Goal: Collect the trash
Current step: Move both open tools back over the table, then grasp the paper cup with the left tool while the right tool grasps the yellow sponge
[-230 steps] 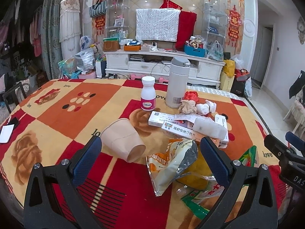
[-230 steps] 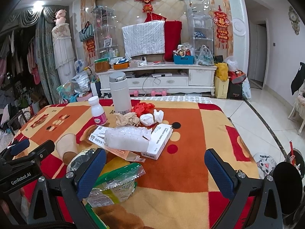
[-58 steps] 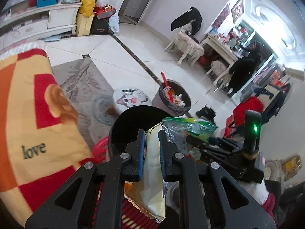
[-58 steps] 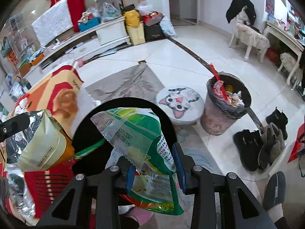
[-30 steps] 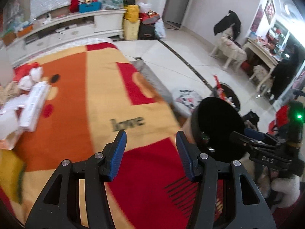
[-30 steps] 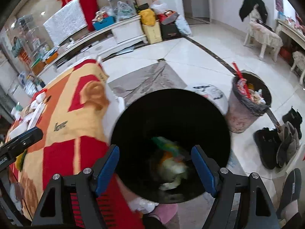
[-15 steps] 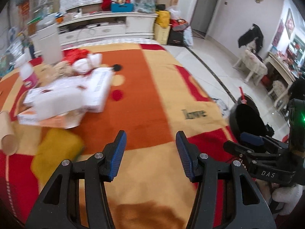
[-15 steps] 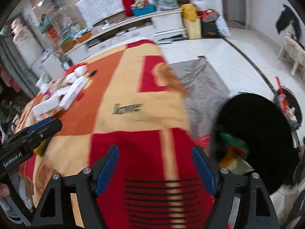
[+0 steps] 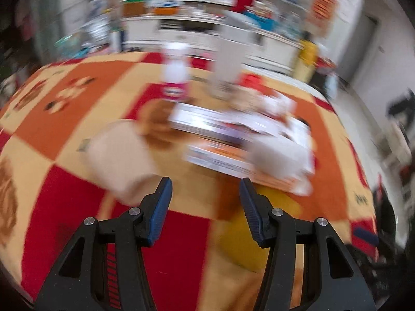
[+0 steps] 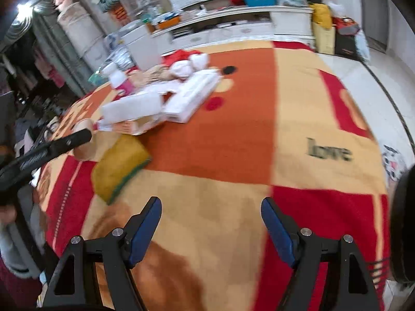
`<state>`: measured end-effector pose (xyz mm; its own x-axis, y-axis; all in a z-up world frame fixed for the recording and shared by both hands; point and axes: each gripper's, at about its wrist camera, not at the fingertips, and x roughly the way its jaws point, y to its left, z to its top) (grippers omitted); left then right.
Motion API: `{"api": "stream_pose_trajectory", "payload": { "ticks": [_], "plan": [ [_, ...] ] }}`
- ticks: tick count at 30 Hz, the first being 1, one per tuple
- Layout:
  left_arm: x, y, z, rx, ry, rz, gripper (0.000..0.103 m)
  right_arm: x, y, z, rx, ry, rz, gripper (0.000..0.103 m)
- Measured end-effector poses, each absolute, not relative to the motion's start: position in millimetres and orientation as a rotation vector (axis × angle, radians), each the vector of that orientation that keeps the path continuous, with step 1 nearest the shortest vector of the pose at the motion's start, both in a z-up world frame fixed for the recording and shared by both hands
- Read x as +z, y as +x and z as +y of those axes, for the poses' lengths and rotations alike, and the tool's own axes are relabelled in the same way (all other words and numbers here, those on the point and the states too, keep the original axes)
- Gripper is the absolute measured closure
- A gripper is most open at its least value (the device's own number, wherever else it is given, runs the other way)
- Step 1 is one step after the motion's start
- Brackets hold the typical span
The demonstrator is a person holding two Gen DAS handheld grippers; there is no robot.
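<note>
My left gripper (image 9: 205, 194) is open and empty over the patterned tablecloth (image 9: 64, 103), just in front of a tan paper cup (image 9: 119, 160) lying on its side. Behind it lie white medicine boxes (image 9: 228, 140), crumpled tissues (image 9: 262, 96), a pill bottle (image 9: 175, 77) and a white flask (image 9: 230, 64); this view is blurred. My right gripper (image 10: 211, 220) is open and empty above the cloth (image 10: 259, 129). A yellow sponge (image 10: 119, 163) lies to its front left, with the boxes (image 10: 181, 98) and cup (image 10: 84, 140) beyond. The black bin's rim (image 10: 404, 223) shows at the right edge.
The left gripper's body (image 10: 46, 153) crosses the left of the right wrist view. A white TV cabinet (image 10: 233, 28) with clutter stands beyond the table. Tiled floor (image 10: 384, 59) lies to the right of the table.
Both grippers dropped their snack bags into the black bin, opened, and swung back left to the table. The left one now faces the cup and boxes.
</note>
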<state>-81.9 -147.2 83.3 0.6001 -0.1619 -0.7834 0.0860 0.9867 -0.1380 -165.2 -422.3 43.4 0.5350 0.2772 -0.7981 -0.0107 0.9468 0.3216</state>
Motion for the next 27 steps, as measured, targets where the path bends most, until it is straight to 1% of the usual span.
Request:
{"api": "stream_pose_trajectory", "payload": {
  "ticks": [4,8,9,13,15,17,18,19,20,21,23,26,27],
  "plan": [
    [76,-67,-95,-0.06,-0.243,0.927,0.05,45,-150,-399,0.227,0.328,0.989,0.024],
    [63,-57,-68,-0.014,-0.332,0.954,0.049,45,-134,-373,0.28,0.352,0.991,0.022],
    [62,-55,-67,-0.003,-0.339,0.947,0.045,45,-130,-366,0.286,0.35,0.993,0.021],
    [62,-48,-68,0.001,-0.333,0.932,0.039,41,-111,-339,0.304,0.338,1.003,0.019],
    [61,-43,-69,0.011,-0.324,0.93,0.034,37,-101,-326,0.3,0.346,1.007,0.019],
    [57,-33,-64,0.039,-0.307,0.933,0.034,33,-92,-316,0.285,0.352,1.009,0.019],
    [54,-32,-64,0.049,-0.298,0.943,0.032,31,-88,-311,0.272,0.351,1.009,0.018],
    [51,-32,-62,0.034,-0.304,0.95,0.028,29,-86,-308,0.255,0.348,1.01,0.017],
    [48,-30,-61,0.019,-0.318,0.958,0.026,27,-83,-304,0.235,0.344,1.013,0.013],
    [43,-30,-58,-0.008,-0.358,0.975,0.026,25,-80,-299,0.22,0.342,1.011,0.008],
    [41,-32,-55,-0.018,-0.387,0.979,0.026,24,-76,-294,0.194,0.322,1.0,0.004],
    [36,-31,-57,-0.046,-0.396,1.001,0.026,20,-69,-289,0.181,0.24,0.99,0.004],
    [33,-30,-58,-0.064,-0.402,1.018,0.027,20,-70,-290,0.192,0.218,0.979,0.008]
  ]
}}
